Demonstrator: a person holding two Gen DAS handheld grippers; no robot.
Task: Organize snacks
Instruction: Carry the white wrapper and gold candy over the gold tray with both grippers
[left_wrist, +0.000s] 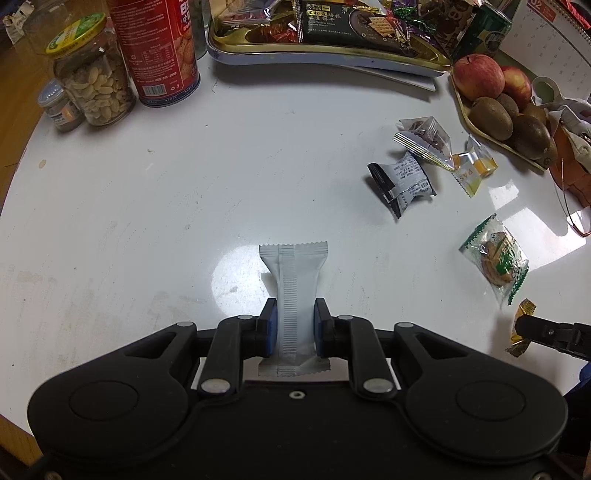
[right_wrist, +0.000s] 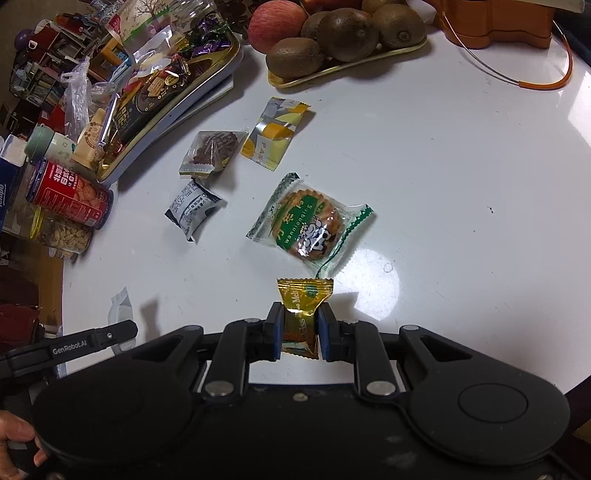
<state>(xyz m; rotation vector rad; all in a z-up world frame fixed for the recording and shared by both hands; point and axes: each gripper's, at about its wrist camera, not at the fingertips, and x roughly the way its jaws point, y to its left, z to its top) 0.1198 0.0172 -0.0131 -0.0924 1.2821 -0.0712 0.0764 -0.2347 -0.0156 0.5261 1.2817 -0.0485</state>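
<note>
My left gripper (left_wrist: 294, 326) is shut on a long white snack packet (left_wrist: 293, 280), held above the white table (left_wrist: 147, 203). My right gripper (right_wrist: 300, 330) is shut on a small gold candy wrapper (right_wrist: 303, 314), also off the table; that candy (left_wrist: 521, 325) shows at the right edge of the left wrist view. Loose on the table lie a green-edged biscuit pack (right_wrist: 310, 221), a black-and-white packet (right_wrist: 192, 208), a clear pack of brown pieces (right_wrist: 212, 151) and a yellow-and-white packet (right_wrist: 275, 129). A gold tin tray (left_wrist: 258, 51) full of snacks sits at the far edge.
A red biscuit can (left_wrist: 162, 51), a peanut jar (left_wrist: 96, 77) and a small jar (left_wrist: 57, 107) stand at the far left. A plate of apples and kiwis (right_wrist: 332, 37) and an orange object (right_wrist: 495, 22) sit at the far right. A hand (right_wrist: 14, 443) holds the left gripper's handle.
</note>
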